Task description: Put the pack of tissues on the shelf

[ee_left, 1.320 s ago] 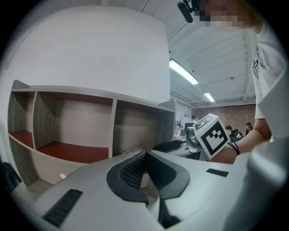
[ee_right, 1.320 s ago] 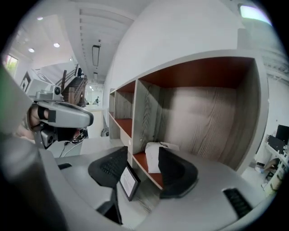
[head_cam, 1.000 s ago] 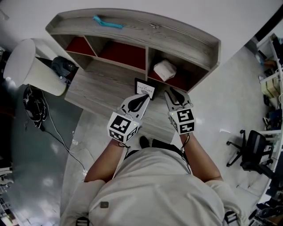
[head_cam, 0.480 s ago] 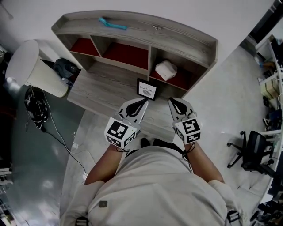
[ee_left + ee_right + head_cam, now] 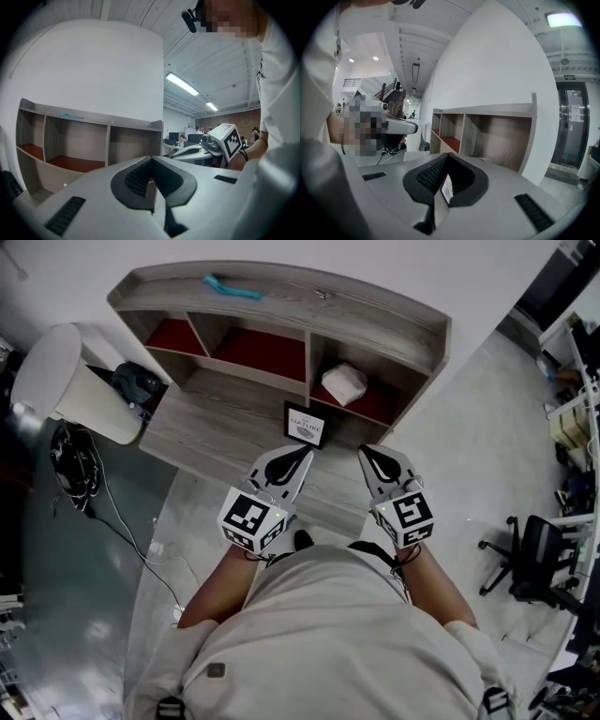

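Jaws of the left gripper [image 5: 151, 160] are seen pressed together, nothing held. Jaws of the right gripper [image 5: 447, 158] are likewise closed and empty. The pack of tissues [image 5: 344, 382] is found lying in the right compartment of the shelf [image 5: 281, 310].

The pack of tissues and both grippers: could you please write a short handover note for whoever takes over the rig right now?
Left gripper: shut, empty, above the desk.
Right gripper: shut, empty, alongside it.
Pack of tissues: lying in the right compartment of the shelf, clear of both grippers.
Done: the pack is on the shelf.
Left: nothing visible for this task.
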